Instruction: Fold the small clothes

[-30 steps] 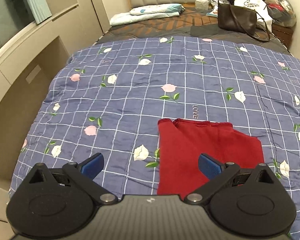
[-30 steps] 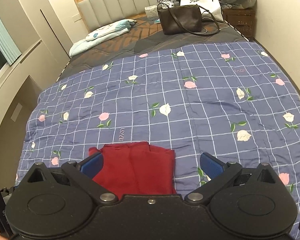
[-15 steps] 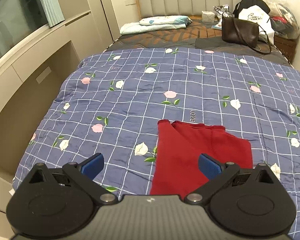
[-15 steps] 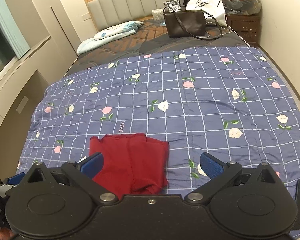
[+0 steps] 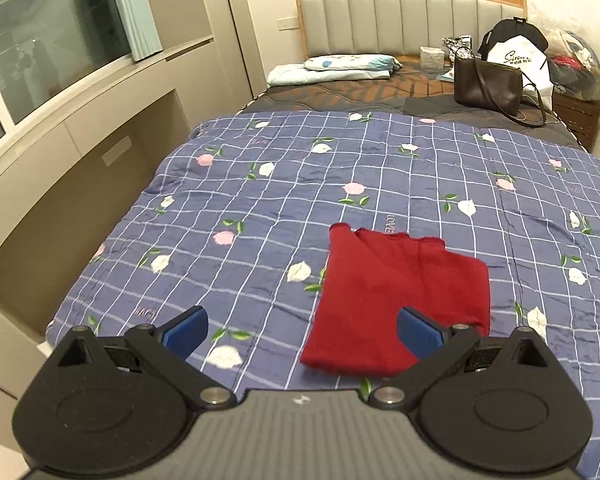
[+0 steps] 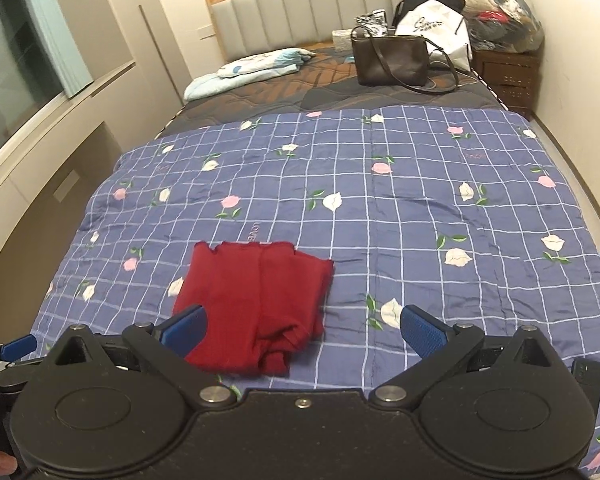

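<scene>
The red garment [image 5: 400,292] was found already folded into a compact rectangle on the floral quilt [image 5: 300,184], both the left gripper [image 5: 302,330] and right gripper [image 6: 302,330] being held spread and empty above it, so little was judged left.

Both grippers, left [image 5: 302,330] and right [image 6: 302,330], have drawn back and risen; folded red garment [image 5: 400,300] now sits farther off, fully visible.

Bare quilt [image 6: 440,200] all around red garment [image 6: 256,300]
</scene>
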The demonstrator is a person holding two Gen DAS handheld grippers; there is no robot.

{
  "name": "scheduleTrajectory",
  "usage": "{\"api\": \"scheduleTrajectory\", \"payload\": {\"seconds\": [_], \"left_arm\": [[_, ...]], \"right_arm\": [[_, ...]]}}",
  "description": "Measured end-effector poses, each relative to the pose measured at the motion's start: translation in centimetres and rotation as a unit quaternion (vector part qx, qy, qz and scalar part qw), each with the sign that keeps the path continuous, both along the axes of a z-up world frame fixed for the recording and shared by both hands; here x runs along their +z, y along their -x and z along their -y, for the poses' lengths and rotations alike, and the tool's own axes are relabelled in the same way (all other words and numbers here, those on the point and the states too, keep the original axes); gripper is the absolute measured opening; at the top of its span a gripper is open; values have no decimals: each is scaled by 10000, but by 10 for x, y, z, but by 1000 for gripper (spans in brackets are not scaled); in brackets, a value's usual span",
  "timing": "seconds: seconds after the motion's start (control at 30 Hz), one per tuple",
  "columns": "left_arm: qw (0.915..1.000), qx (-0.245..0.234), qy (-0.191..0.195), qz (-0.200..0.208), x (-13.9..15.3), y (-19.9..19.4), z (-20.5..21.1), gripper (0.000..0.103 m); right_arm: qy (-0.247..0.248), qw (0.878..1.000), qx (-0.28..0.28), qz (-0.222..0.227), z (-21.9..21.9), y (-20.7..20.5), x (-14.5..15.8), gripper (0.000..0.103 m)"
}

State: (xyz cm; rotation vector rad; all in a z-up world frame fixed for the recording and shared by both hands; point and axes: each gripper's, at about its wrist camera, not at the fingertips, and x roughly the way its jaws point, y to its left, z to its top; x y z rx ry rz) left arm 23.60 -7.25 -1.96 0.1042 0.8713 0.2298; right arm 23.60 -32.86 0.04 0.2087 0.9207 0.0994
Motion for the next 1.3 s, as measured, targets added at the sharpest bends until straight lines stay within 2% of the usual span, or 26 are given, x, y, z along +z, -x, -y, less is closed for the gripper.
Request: {"api": "scheduleTrajectory", "payload": {"seconds": [0.27,0.67,1.0,1.3], "left_arm": [[9997,227,-39,50,9,50,-4,103],[9992,370,-122,-26,14,82,-28,103],[10000,13,-2,-54,3,82,-50,103],[9993,-353,-55,-51,0,87,-79,103]], "right_arm": [[45,9996,287,16,-6,35,3,102],[264,9987,429,-40,-35,62,-1,102],[523,9985,124,-111,-60,75,-5,102],[759,9970,-75,-152,-96,95,-10,102]]}}
